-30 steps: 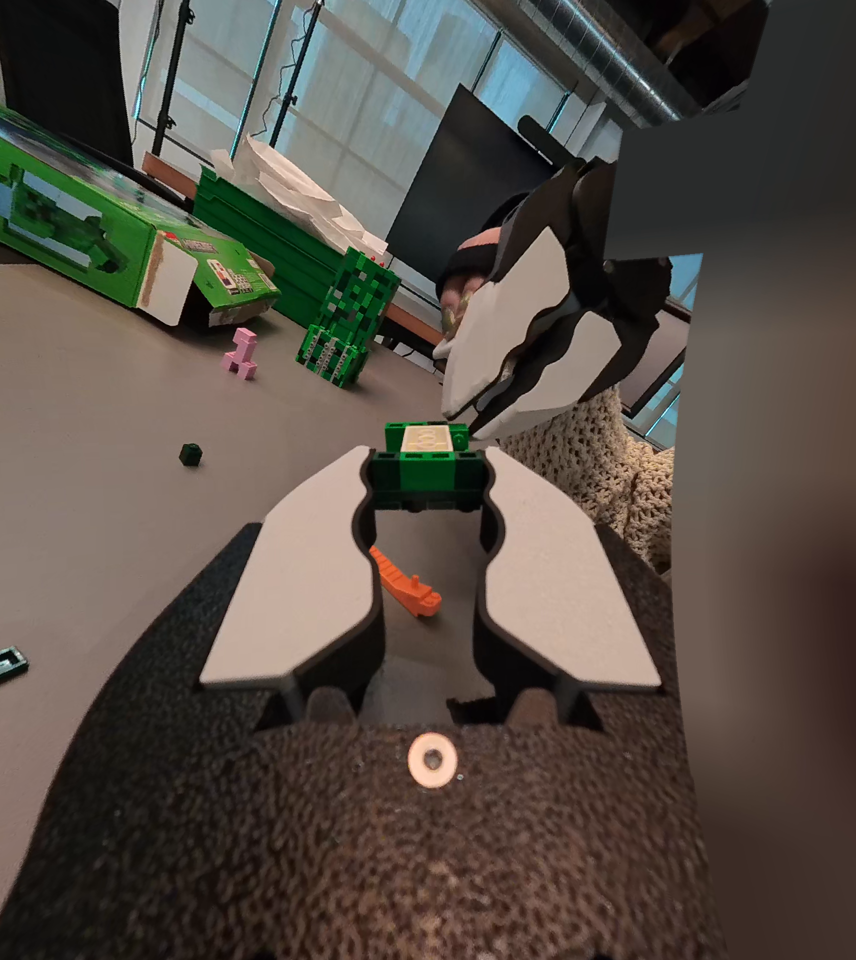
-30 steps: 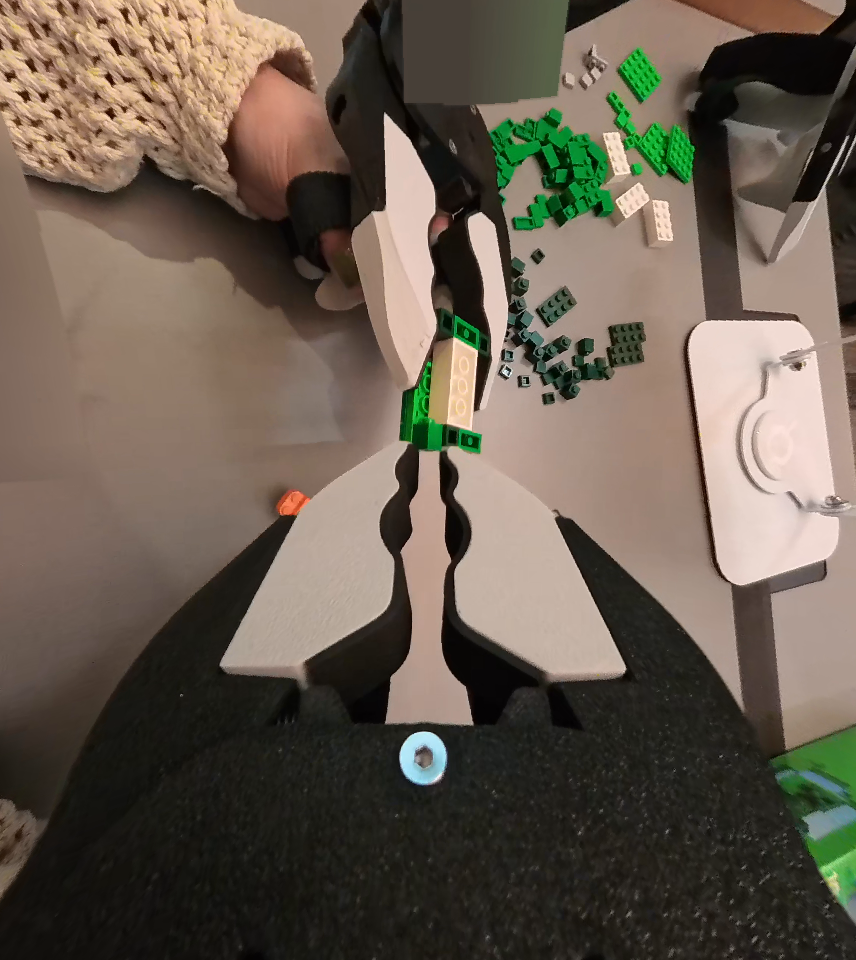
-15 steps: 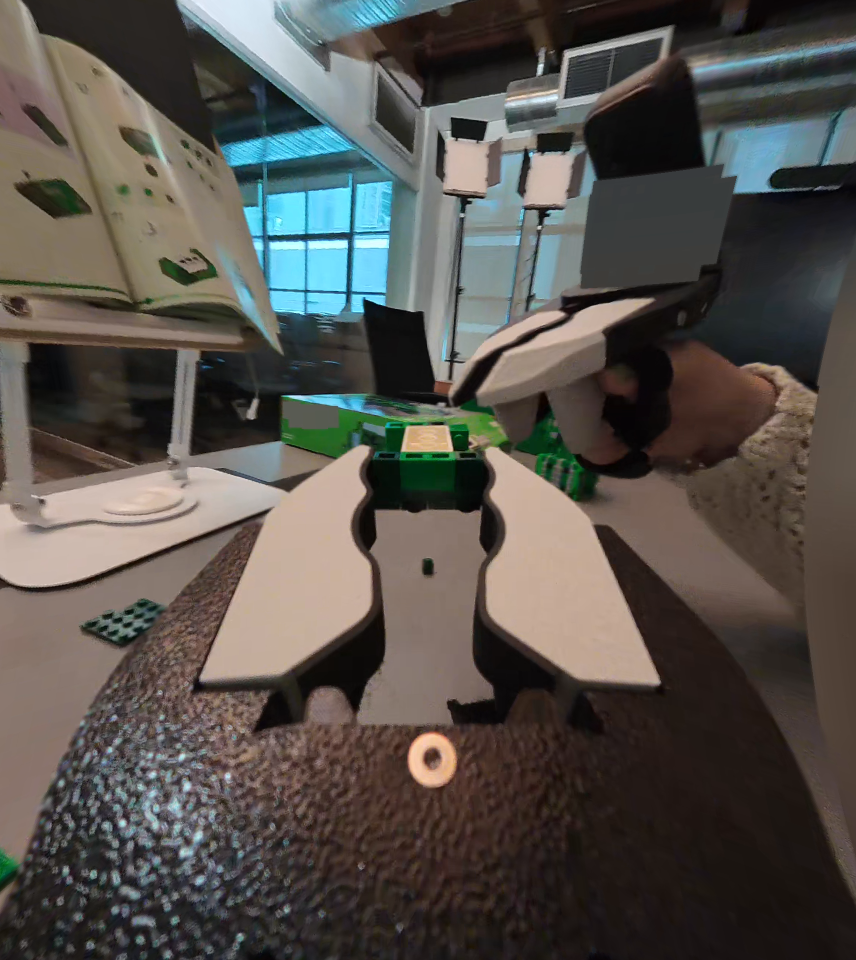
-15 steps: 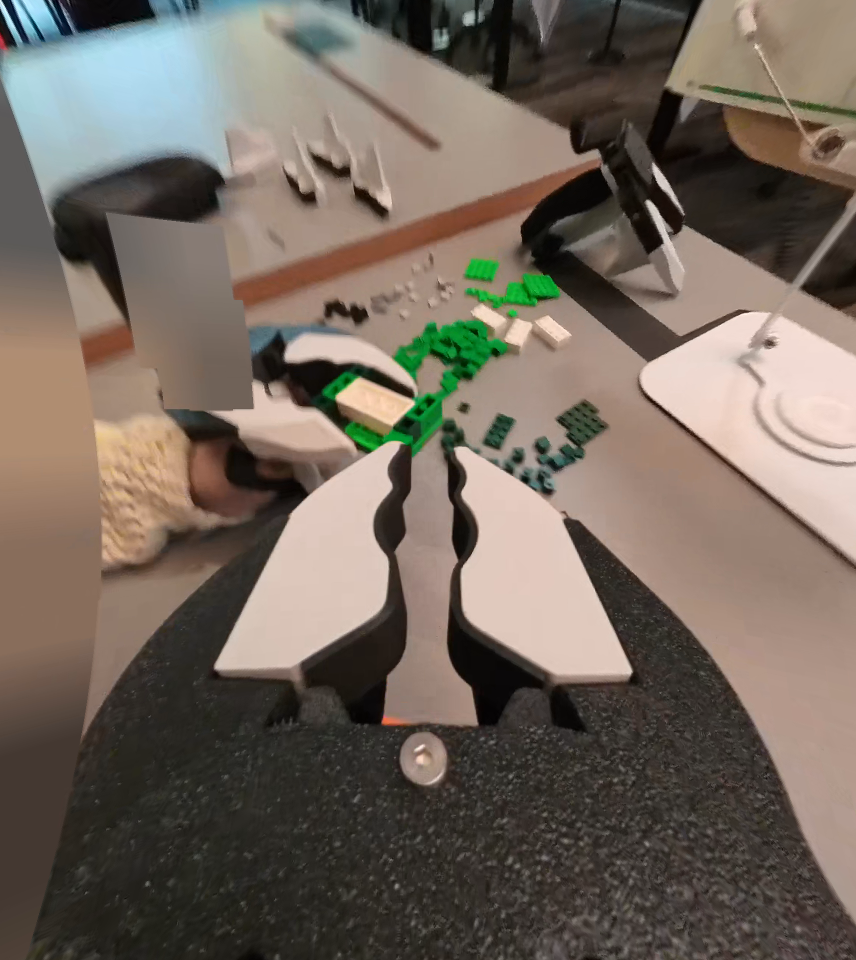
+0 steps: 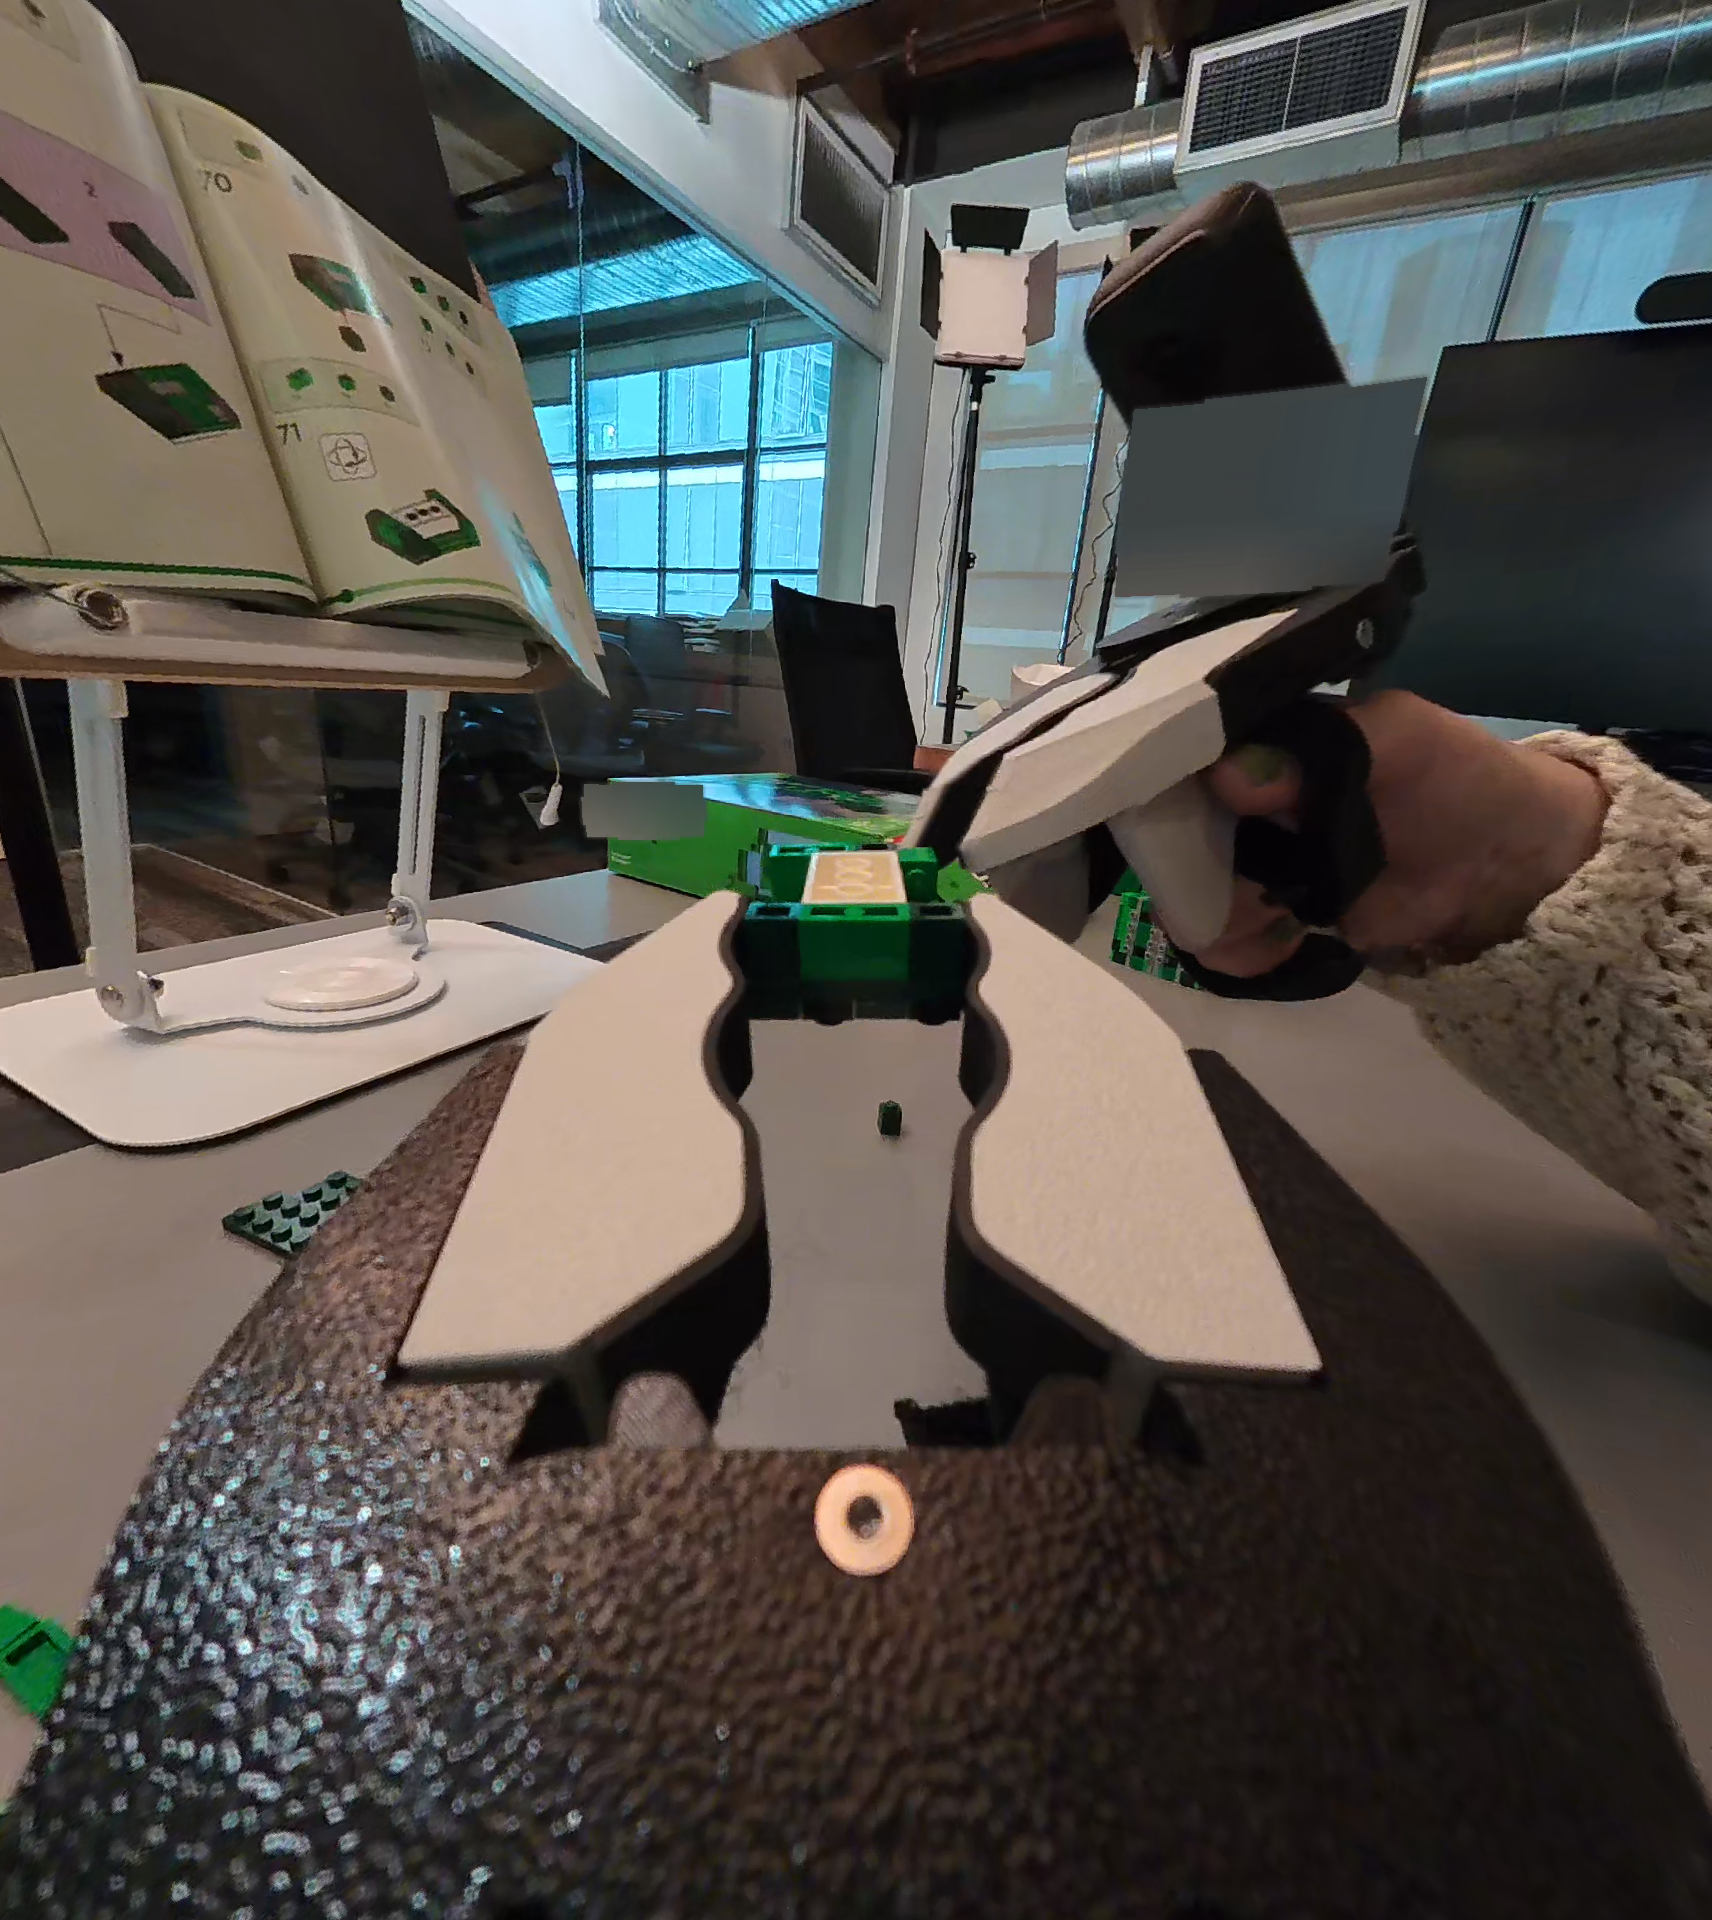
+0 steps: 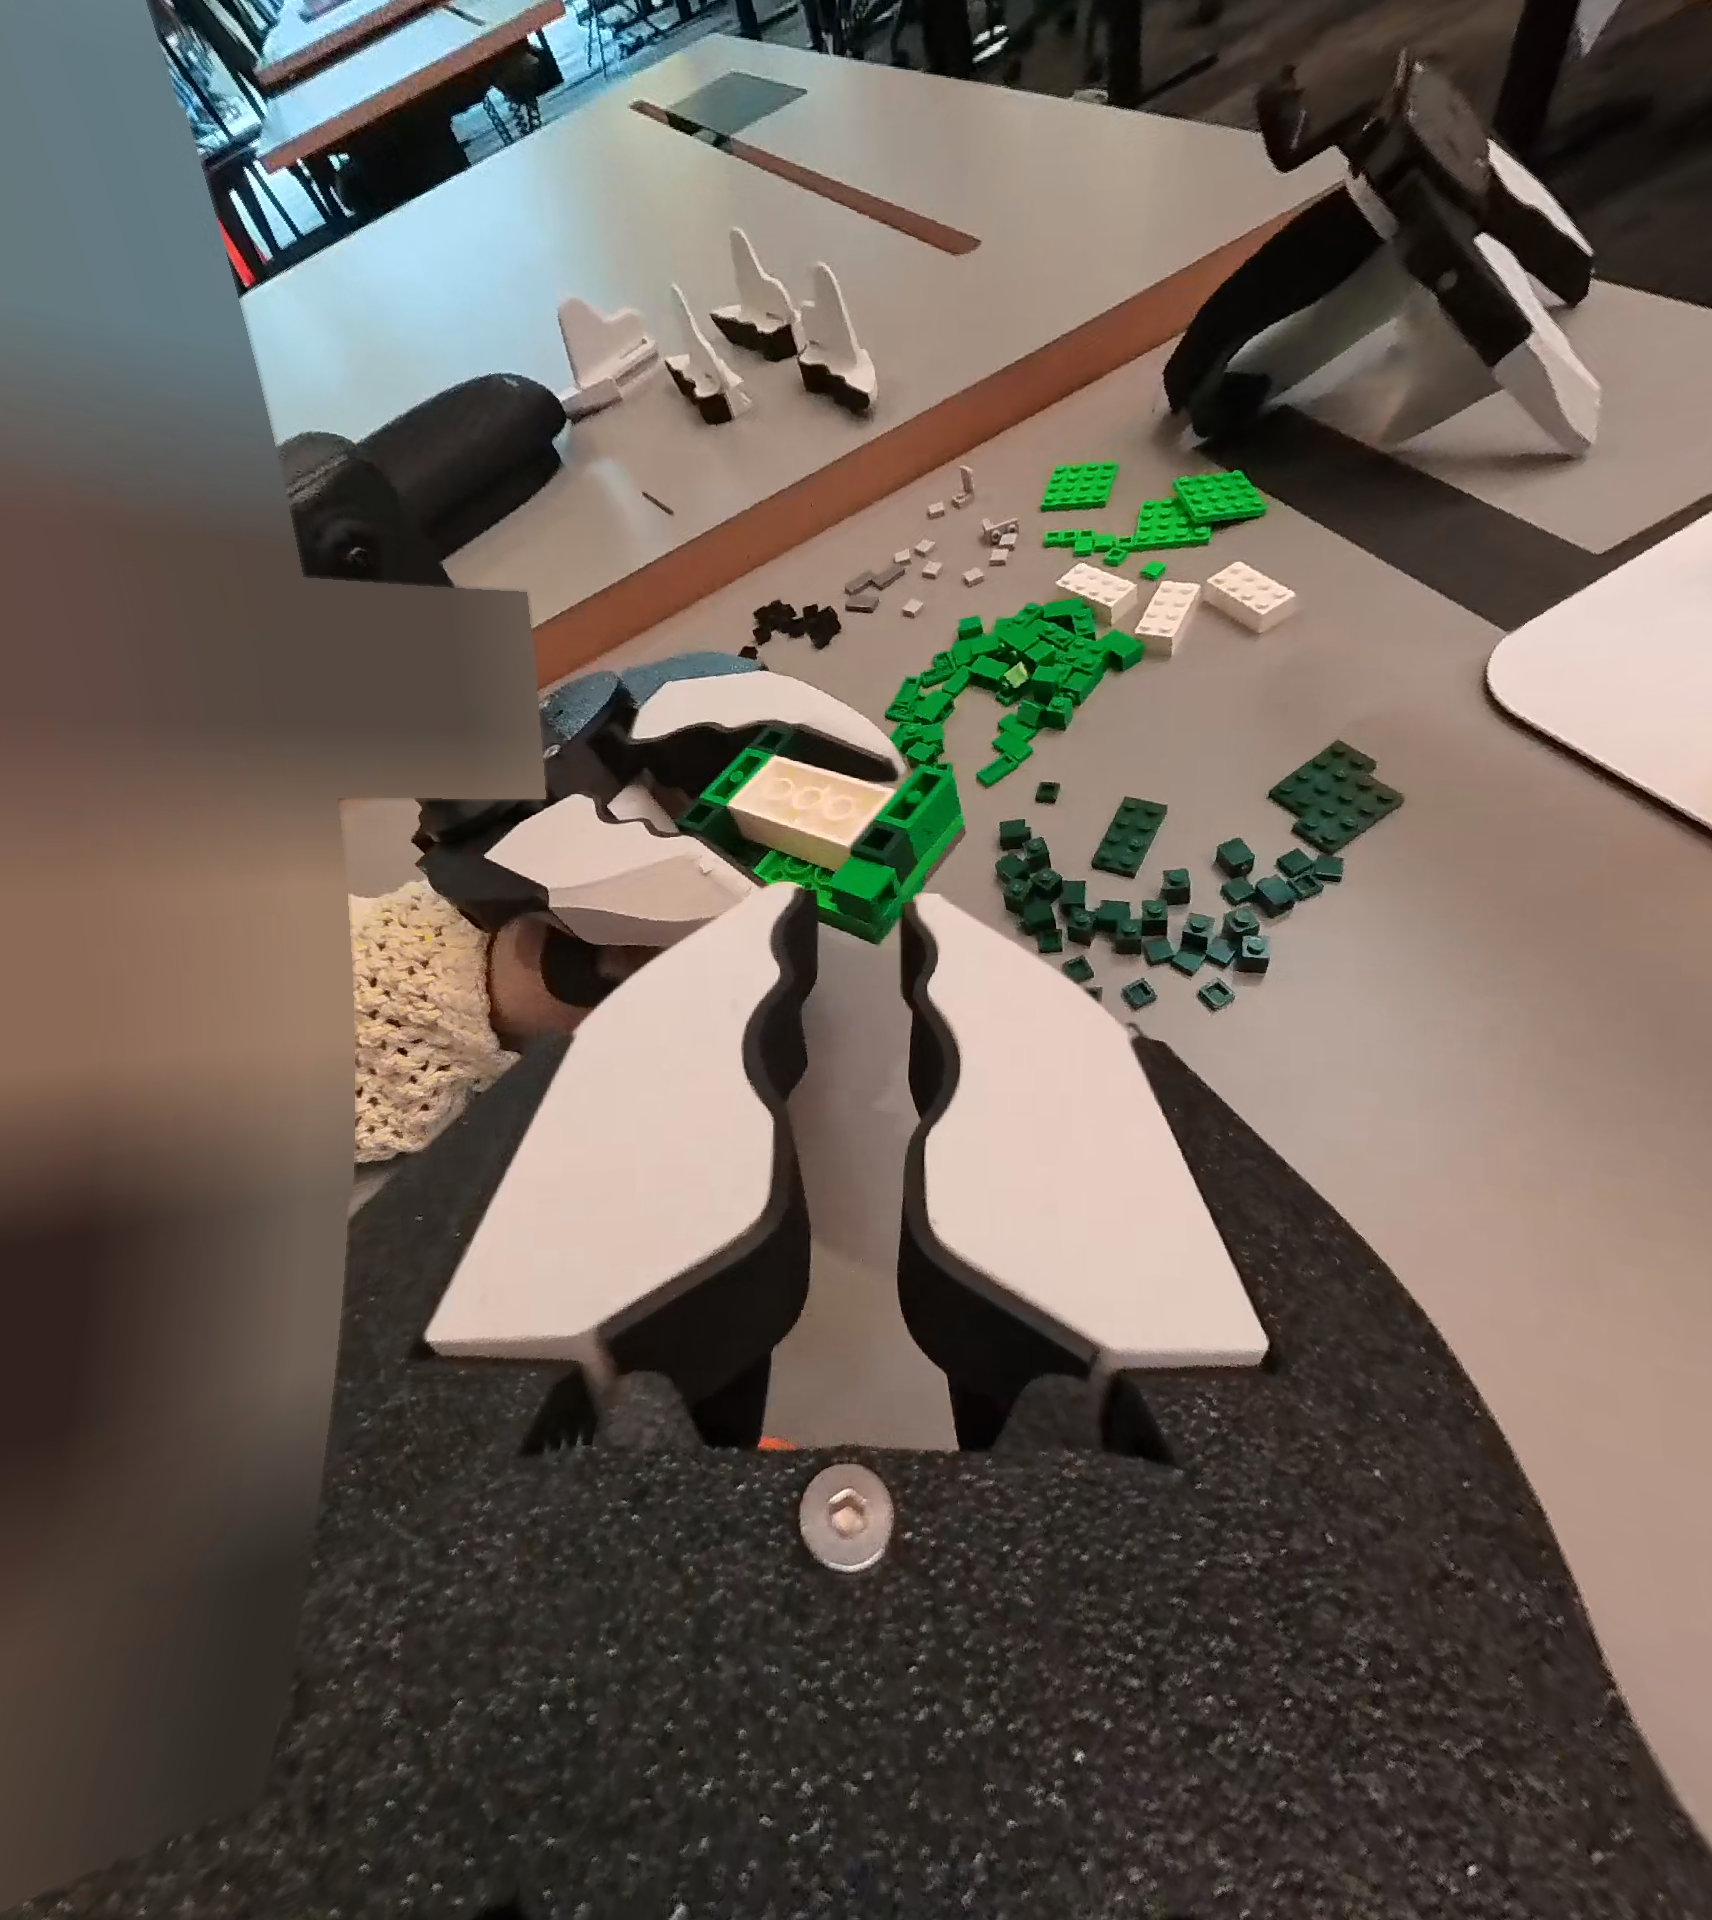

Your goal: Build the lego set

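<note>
- Green brick assembly with a white brick seated on top: pinched at its two ends between the tips of the left gripper, held clear above the grey table.
- Right gripper: jaws nearly together with a narrow gap, nothing between them; tips just beside the assembly's near edge in the right wrist view, contact not discernible.
- Step in hand, judged: steadying the assembly for pressing or adding a piece. Best done with the left grip kept level and firm, pressure brought straight down over the studs, no twist against the held ends.
- Small dark green stud piece: alone on the table under the left gripper.
- Dark green pieces and plates: scattered to the right of the assembly.
- Bright green pile and three loose white bricks: farther off; grey bits and black bits beyond.
- Open instruction booklet on a white stand: far left in the left wrist view.
- Green box: far side, behind the assembly.
- Spare gripper: resting far right.
- Obstructions: none in the working gap; loose pieces close below, liable to scatter if the assembly is lowered.
</note>
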The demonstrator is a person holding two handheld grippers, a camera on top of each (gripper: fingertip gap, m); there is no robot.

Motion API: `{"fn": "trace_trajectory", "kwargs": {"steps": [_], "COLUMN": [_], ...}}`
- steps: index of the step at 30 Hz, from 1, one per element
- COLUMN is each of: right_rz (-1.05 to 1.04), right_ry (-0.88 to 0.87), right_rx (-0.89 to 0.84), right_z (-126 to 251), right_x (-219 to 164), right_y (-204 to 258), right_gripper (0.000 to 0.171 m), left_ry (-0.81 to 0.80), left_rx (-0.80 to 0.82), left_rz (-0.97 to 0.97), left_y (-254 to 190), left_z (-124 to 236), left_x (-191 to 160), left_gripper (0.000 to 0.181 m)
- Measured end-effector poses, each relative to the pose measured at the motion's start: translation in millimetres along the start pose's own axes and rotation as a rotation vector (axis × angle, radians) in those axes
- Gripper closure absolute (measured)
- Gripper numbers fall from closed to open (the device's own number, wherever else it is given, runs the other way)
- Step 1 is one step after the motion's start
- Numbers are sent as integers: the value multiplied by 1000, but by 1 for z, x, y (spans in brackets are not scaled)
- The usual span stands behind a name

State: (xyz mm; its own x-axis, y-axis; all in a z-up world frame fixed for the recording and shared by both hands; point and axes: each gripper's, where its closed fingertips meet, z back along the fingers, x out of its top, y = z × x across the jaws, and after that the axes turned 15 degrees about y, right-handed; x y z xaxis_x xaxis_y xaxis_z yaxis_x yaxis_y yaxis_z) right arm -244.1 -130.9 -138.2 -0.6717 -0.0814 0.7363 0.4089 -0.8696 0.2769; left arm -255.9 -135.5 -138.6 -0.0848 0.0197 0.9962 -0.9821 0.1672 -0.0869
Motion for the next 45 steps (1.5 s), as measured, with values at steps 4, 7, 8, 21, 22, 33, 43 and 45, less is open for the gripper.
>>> {"fn": "trace_trajectory", "kwargs": {"steps": [4,7,8,21,22,33,43,45], "right_rz": [15,41,52,369,390,627,767,786], "right_ry": [15,35,43,172,179,203,256,279], "right_rx": [-18,-42,-56,-315,-325,-437,-546,-561], "right_z": [-1,-1,-1,-4,-4,-4,5,8], "right_x": [-2,-4,-4,-12,-12,-13,-16,-18], "right_y": [-1,-2,-2,-3,-3,2,-1,-3], "right_gripper": [161,164,165,168,168,168,170,170], "left_ry": [12,23,27,82,88,105,126,140], "left_rx": [-15,-22,-26,-101,-110,-187,-276,-286], "left_rz": [2,10,18,84,88,122,185,193], "left_y": [-2,-2,-2,-4,-5,-10,-14,-15], "left_z": [-2,-3,-3,-9,-9,-11,-12,-13], "left_x": [-2,-4,-4,-13,-14,-16,-18,-20], "left_gripper": [145,145,145,145,145,145,145,145]}}
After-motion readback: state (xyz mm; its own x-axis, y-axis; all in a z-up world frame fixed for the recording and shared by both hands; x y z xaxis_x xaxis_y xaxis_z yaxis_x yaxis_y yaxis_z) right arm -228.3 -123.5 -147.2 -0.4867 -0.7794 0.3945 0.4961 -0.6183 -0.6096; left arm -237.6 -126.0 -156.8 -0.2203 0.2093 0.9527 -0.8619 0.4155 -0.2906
